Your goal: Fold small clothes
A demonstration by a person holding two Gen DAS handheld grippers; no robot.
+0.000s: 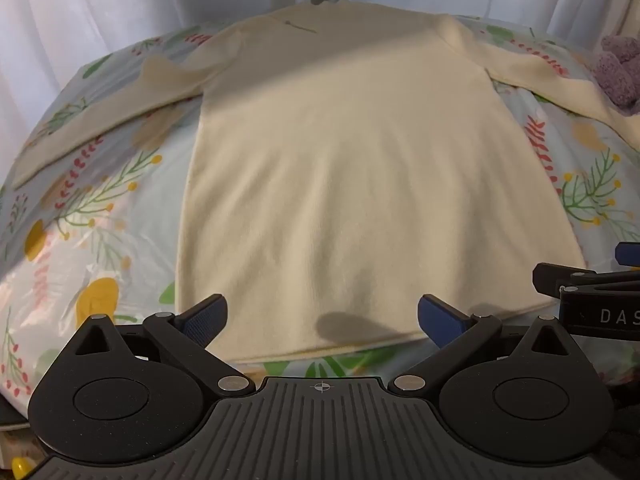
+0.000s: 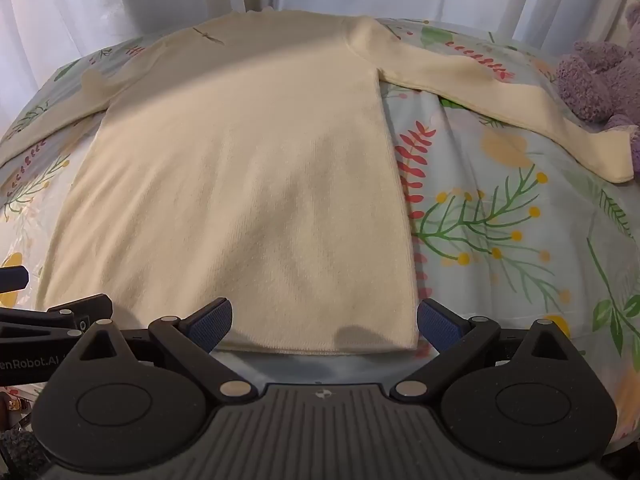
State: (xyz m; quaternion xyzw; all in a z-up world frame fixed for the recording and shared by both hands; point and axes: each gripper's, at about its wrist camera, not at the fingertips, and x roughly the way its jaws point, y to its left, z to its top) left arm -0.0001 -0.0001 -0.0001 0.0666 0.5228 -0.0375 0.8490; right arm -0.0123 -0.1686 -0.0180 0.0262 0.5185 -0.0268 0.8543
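- Right wrist view: a purple plush toy [image 2: 600, 80] touches the cream sweater's [image 2: 240, 180] outstretched sleeve on the floral bed [image 2: 500, 220].
- Left gripper [image 1: 322, 320] and right gripper [image 2: 324, 322]: jaws wide open, empty, over the sweater's hem.

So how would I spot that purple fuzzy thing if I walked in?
Find the flowered bedspread with the cream sweater spread flat. Follow the sweater's right sleeve to its cuff: the plush toy sits there, the only purple, fuzzy thing around.

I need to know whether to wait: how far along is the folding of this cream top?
Done: the cream top lies flat on the floral sheet, both sleeves spread out. In hand: nothing; the left gripper and right gripper hover open at the hem. Left: every fold, sleeves and body alike. The purple plush toy lies by the right sleeve.
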